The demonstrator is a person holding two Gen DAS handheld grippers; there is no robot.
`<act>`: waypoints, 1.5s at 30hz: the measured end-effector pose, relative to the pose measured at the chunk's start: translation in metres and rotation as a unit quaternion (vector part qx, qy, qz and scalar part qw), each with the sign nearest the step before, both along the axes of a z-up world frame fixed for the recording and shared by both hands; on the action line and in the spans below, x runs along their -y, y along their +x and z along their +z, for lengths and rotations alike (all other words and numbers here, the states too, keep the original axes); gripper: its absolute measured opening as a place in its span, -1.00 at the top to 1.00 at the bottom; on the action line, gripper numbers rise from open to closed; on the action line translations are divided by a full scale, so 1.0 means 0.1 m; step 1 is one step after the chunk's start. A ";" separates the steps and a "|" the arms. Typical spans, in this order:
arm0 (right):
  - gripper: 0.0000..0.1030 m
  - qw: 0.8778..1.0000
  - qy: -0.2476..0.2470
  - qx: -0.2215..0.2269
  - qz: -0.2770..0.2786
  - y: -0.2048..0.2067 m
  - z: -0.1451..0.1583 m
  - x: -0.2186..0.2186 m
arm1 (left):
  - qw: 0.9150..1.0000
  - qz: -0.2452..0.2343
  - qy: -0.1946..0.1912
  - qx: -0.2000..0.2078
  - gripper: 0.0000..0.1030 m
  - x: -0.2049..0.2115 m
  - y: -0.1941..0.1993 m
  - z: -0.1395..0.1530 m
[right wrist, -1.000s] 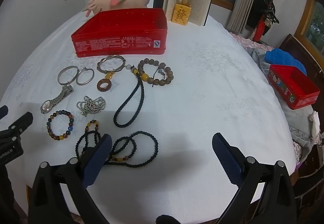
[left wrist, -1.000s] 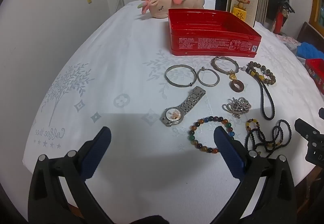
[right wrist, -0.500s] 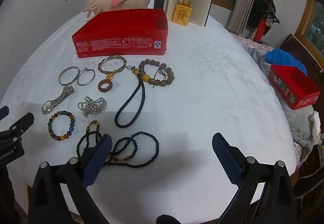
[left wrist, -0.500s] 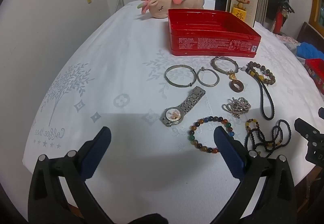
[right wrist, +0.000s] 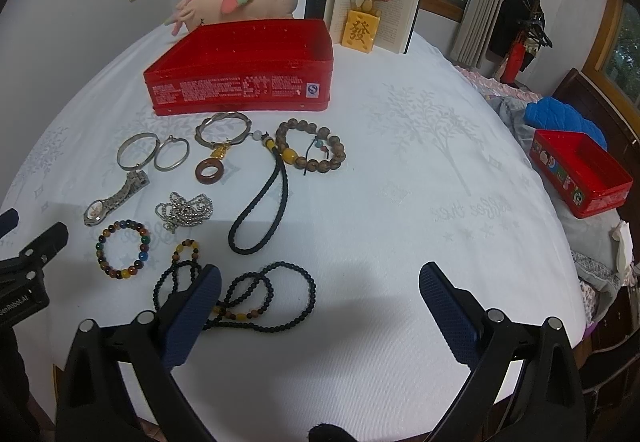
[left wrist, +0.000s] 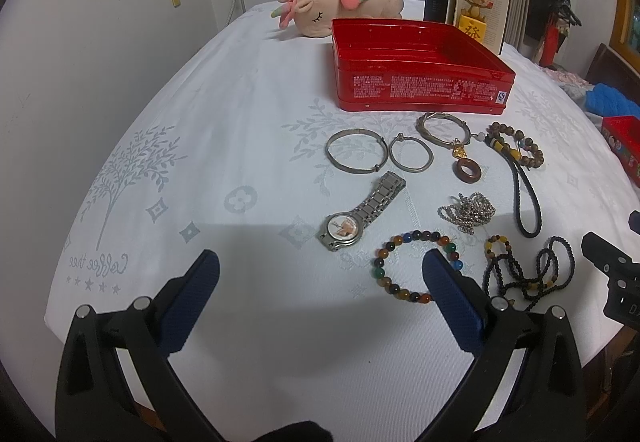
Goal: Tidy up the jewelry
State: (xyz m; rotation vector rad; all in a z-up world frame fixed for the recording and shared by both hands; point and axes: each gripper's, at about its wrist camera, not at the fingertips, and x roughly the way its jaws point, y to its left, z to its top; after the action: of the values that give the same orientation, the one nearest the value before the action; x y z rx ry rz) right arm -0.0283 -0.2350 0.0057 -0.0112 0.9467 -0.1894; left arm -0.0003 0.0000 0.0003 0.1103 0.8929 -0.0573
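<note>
Both the left gripper and right gripper hang wide open and empty, jewelry's spread mid-frame below the open red metal tin, and honestly that tangled black beaded necklace could snag its neighbours when lifted

We're seeing a red tin, white worktop showing grey tree print, multicoloured bead bracelet, black bead necklace, pink plush.
</note>
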 end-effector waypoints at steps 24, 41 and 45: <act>-0.93 1.000 0.001 0.000 0.000 0.02 0.02 -0.06 | 1.000 0.001 0.000 0.000 -0.95 0.00 0.00 0.00; -0.93 1.000 0.001 0.001 0.001 0.00 0.01 -0.02 | 1.000 0.000 0.000 0.000 -0.95 0.00 0.00 0.00; -0.93 1.000 0.002 0.000 0.001 0.01 0.00 -0.02 | 1.000 0.000 0.000 0.001 -0.95 0.00 0.00 0.00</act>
State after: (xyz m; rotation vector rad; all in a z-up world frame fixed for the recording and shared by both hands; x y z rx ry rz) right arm -0.0277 -0.2331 0.0061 -0.0088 0.9472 -0.1866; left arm -0.0005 0.0001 0.0003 0.1100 0.8915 -0.0571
